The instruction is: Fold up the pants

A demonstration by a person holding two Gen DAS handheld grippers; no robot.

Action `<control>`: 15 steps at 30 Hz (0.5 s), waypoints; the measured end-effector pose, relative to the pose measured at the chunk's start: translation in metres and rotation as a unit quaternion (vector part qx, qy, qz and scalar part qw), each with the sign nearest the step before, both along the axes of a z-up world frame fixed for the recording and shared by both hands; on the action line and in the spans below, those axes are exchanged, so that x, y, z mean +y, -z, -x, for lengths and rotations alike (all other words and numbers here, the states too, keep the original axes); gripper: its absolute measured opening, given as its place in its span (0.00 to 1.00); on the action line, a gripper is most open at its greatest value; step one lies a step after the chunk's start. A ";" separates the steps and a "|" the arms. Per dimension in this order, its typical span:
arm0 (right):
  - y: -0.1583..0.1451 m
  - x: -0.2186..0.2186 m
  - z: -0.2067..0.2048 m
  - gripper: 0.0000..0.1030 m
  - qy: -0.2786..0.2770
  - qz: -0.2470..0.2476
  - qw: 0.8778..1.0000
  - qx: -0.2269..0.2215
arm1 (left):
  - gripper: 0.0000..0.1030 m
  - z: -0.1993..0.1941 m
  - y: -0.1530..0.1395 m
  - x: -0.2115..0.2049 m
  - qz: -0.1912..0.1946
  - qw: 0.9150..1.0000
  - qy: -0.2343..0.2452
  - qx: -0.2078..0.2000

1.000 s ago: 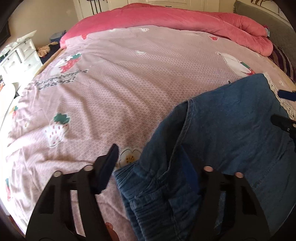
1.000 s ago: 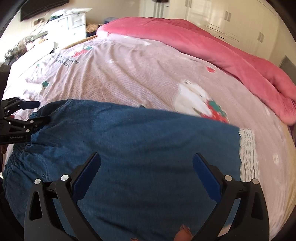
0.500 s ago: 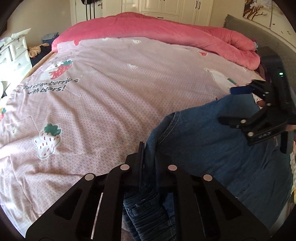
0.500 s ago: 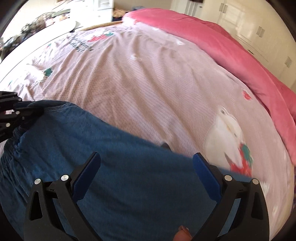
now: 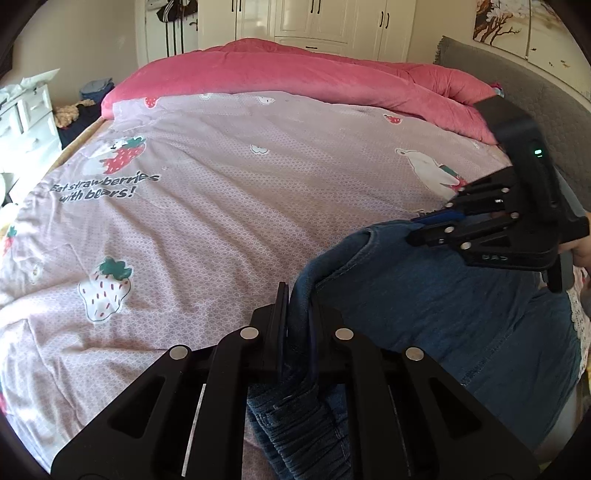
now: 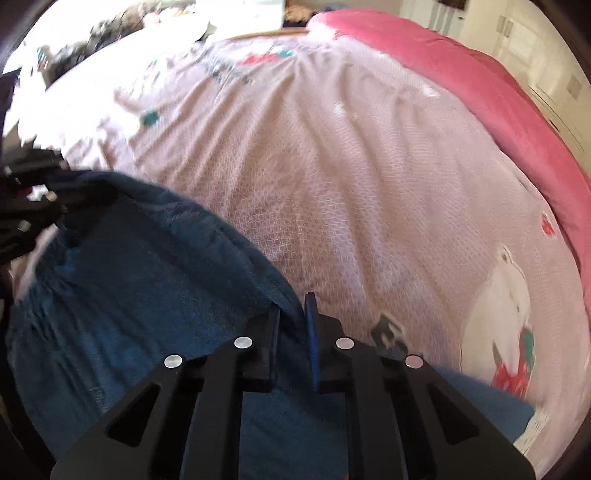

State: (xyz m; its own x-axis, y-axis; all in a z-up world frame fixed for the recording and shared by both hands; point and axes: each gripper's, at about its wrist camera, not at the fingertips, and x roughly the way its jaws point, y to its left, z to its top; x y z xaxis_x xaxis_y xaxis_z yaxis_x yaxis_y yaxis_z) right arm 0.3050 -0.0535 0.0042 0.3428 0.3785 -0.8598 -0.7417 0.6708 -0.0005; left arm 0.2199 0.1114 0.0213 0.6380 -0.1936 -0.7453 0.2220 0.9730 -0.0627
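Observation:
Blue denim pants (image 5: 443, 314) lie at the near right of the bed, elastic waistband bunched toward me. My left gripper (image 5: 297, 295) is shut on a raised fold of the denim near the waistband. In the left wrist view my right gripper (image 5: 419, 225) comes in from the right and pinches the pants' far edge. In the right wrist view the pants (image 6: 147, 295) fill the lower left, and the jaws of my right gripper (image 6: 293, 306) are closing, pads pressed on a ridge of denim. The left gripper (image 6: 44, 206) shows blurred at the left edge.
The pants rest on a pink strawberry-and-bear sheet (image 5: 221, 206). A rolled pink duvet (image 5: 295, 74) runs along the far side. A grey headboard (image 5: 524, 85) stands to the right, a white dresser (image 5: 26, 114) to the left, wardrobes (image 5: 325, 18) behind. A hand (image 5: 581, 247) holds the right gripper.
Both grippers have closed on the denim, the left first, then the right. The right gripper moved across to the pants' far edge. The left lifted its fold slightly.

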 end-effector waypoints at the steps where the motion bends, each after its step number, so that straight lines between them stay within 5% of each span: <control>1: -0.007 -0.006 0.008 0.10 0.007 -0.015 1.000 -0.005 | 0.03 0.002 -0.001 0.000 0.001 1.000 0.000 -0.001; 15: -0.064 -0.074 0.129 0.08 0.060 -0.116 0.990 -0.053 | 0.03 0.087 -0.038 -0.020 0.011 0.997 0.022 -0.067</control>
